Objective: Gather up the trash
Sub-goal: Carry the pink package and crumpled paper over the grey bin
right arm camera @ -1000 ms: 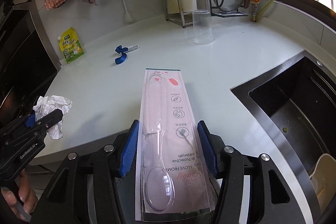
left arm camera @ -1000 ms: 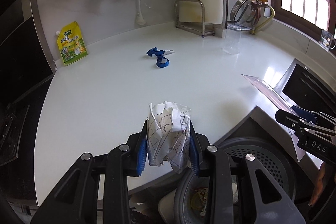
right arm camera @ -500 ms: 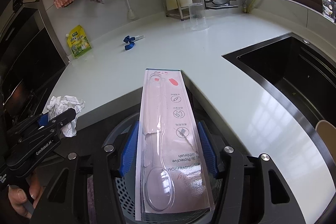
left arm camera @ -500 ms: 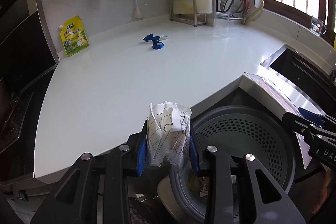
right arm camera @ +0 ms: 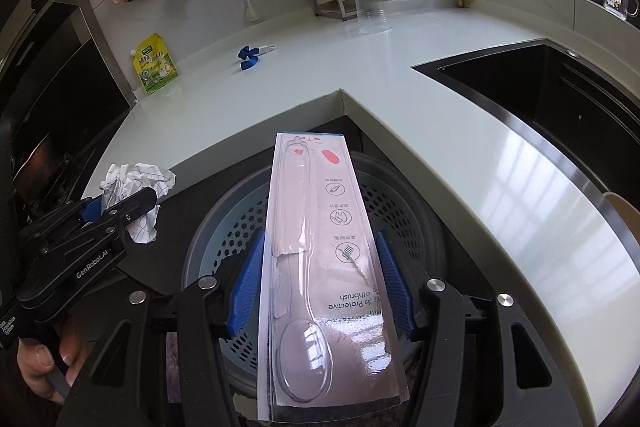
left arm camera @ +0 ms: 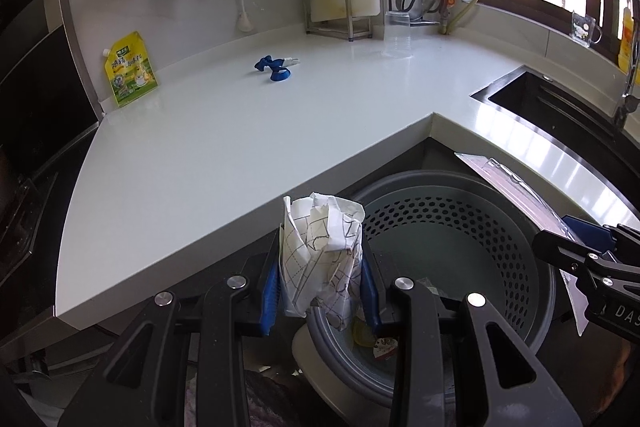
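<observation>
A pale, glossy L-shaped kitchen counter wraps round the corner here, with a dark recessed sink off to the right and a rail of cloths and utensils on the back wall. Tucked below the inner corner of the counter stands a round grey perforated plastic bin, with a few scraps already lying at the bottom.

Both pieces of trash are in the air above it. The right gripper has its blue pads pressed against the two long edges of a flat, clear-fronted toothbrush blister pack, jaws fairly wide and closed onto it; the pack reaches forward across the bin's mouth. The left gripper is pinched snugly on a crumpled ball of white paper with a thin grid print, which sits over the bin's near left rim rather than its middle.

To do the drop well, I'd say the paper wants carrying a touch further inward before the jaws part, or it may catch the rim and tumble outside. The long pack looks likeliest to bridge the opening; tipping its far end downward before release should let it slide in.

Left on the counter, well apart from all this, is a small blue plastic spray trigger head.
</observation>
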The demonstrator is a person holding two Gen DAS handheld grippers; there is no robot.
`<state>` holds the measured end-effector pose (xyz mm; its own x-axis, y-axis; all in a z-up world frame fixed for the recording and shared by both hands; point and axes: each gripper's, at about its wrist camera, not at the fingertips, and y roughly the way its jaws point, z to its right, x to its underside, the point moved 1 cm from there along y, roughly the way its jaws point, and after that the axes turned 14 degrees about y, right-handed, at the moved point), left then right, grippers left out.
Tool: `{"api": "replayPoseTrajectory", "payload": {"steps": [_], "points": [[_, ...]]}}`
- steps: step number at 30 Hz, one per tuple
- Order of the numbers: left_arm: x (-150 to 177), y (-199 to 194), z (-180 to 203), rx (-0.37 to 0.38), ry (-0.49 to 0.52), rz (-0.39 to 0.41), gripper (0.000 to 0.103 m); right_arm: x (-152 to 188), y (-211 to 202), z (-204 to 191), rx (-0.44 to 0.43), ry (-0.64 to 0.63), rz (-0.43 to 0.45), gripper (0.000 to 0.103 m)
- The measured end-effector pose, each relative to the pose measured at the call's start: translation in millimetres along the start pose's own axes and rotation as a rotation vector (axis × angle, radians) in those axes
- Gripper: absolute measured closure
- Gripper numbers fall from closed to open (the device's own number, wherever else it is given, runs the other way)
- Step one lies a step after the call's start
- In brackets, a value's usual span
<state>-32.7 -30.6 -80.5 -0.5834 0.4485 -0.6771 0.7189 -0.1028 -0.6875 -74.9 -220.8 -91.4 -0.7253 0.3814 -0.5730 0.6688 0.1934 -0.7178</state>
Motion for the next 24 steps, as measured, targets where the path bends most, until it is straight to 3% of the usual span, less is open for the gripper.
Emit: {"api": "replayPoseTrajectory", "payload": {"steps": [9,24], "points": [[14.4,15.1,5.1,0.038,-0.008,-0.045,0.07,18.5,7.4,3.6,0.017,-0.009,-0.051,0.049],[11.2,48.0,16.8,0.121,-0.012,-0.111,0.065,24.3,44.4,7.7,0.044,0.031,-0.137,0.049]]}}
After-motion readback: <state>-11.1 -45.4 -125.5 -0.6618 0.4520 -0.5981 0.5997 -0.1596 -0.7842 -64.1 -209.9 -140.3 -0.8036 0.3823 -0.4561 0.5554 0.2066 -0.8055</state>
